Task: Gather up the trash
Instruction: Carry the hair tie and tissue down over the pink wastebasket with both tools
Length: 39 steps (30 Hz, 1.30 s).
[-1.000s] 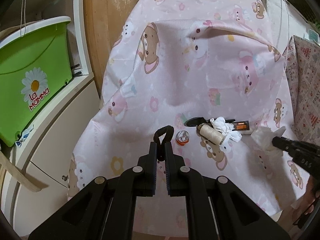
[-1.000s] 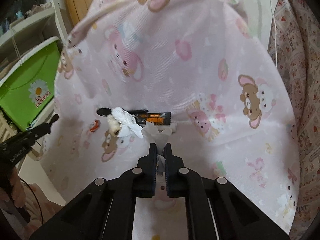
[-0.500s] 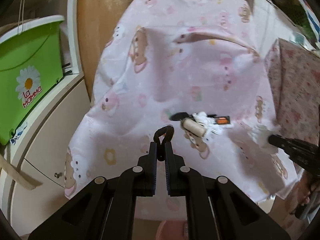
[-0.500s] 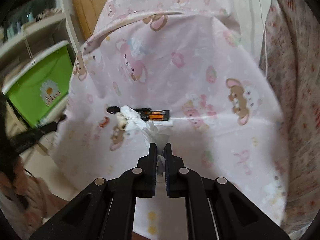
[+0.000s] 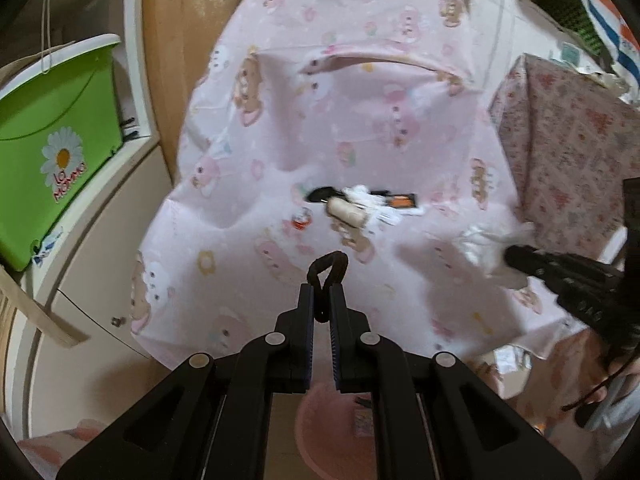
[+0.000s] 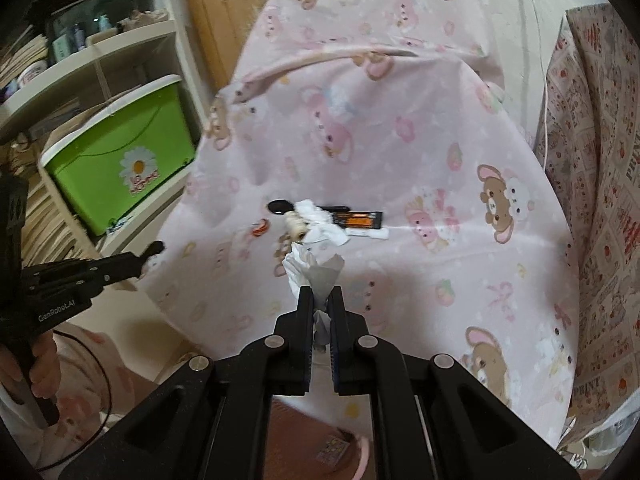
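My left gripper (image 5: 320,300) is shut on a black loop-shaped scrap (image 5: 328,266), held off the near edge of the pink cartoon-print cloth (image 5: 360,120). My right gripper (image 6: 320,300) is shut on a crumpled white tissue (image 6: 314,270); it also shows in the left wrist view (image 5: 480,240). On the cloth lie a black spoon (image 6: 280,206), a thread spool (image 6: 294,230), another white tissue (image 6: 324,224), a black and orange wrapper (image 6: 360,220) and a small red cap (image 6: 260,230). A pink bin (image 5: 332,428) sits below the grippers.
A green plastic box (image 5: 52,160) with a daisy logo stands on white shelving at the left. A printed fabric-covered block (image 6: 600,160) stands at the right. A wooden door (image 6: 224,0) is behind the cloth.
Both grippers have pulled back and up from the cloth with their items still held. The remaining trash looks farther away and the pink bin has come into view below.
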Available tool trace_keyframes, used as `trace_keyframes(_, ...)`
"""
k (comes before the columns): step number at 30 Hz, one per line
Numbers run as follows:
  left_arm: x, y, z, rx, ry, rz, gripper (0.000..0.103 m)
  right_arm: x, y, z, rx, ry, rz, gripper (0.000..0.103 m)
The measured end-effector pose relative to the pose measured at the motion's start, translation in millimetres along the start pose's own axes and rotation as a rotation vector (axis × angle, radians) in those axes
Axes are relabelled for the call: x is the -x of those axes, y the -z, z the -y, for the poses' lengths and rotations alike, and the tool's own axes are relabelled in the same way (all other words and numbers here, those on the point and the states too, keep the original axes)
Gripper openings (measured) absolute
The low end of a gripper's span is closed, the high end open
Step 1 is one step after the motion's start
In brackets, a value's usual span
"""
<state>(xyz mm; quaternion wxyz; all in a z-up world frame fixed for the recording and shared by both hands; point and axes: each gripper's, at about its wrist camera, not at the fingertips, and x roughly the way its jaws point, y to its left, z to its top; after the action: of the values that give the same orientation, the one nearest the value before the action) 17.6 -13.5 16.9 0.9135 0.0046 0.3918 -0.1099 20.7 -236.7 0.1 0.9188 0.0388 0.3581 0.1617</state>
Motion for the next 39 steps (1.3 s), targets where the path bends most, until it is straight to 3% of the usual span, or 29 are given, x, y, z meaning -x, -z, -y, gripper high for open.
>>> trace_keyframes(8,12.4,16.3,30.1,-0.062,0.06,-0.046,0.007,21.2,13.4,-26.7,0.031,-0.032,0.012,0.008)
trace_keyframes(21,-38.3,54.4,19.2,0.048,0.168,-0.327,0.007,6.7,46.2,-44.9,0.05,-0.087,-0.113,0.008)
trace_keyframes(26,-46.3,61.7,21.5,0.036,0.166,-0.367,0.007,-5.3,54.7,-50.1,0.048,-0.149,-0.191,0.008)
trace_keyframes(39,-100.3,97.4,15.3,0.044,0.125,-0.565,0.007,-59.3,97.0,-66.0,0.141,-0.087,-0.393,0.008)
